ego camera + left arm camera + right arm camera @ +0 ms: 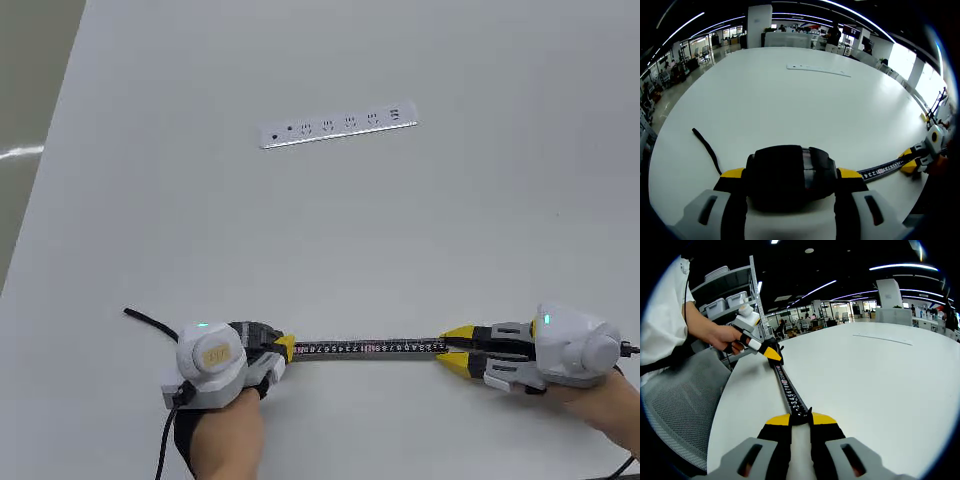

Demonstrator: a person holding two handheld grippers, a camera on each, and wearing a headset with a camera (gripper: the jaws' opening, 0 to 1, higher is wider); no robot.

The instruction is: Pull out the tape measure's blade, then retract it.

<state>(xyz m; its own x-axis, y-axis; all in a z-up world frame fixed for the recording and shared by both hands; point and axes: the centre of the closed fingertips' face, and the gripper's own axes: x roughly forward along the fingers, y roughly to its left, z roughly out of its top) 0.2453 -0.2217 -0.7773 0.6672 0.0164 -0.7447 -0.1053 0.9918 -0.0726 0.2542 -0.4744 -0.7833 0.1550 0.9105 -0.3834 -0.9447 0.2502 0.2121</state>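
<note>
Black tape measure case (pixel 790 172) sits clenched in the left claw (pixel 285 348) — right claw (pixel 450 349) nips the blade (pixel 365 348), both held level.

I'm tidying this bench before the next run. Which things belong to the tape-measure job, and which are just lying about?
In use: tape measure case, its pulled-out blade, left hand-held gripper, right hand-held gripper.
Lying about: power strip; black strap, possibly the case's.

We see the tape measure's black case (pixel 262 338) low at the frame's left. Its dark blade (pixel 370 348), marked with pale numerals, is drawn out straight and level toward the lower right, over the white worktop (pixel 330 240).
</note>
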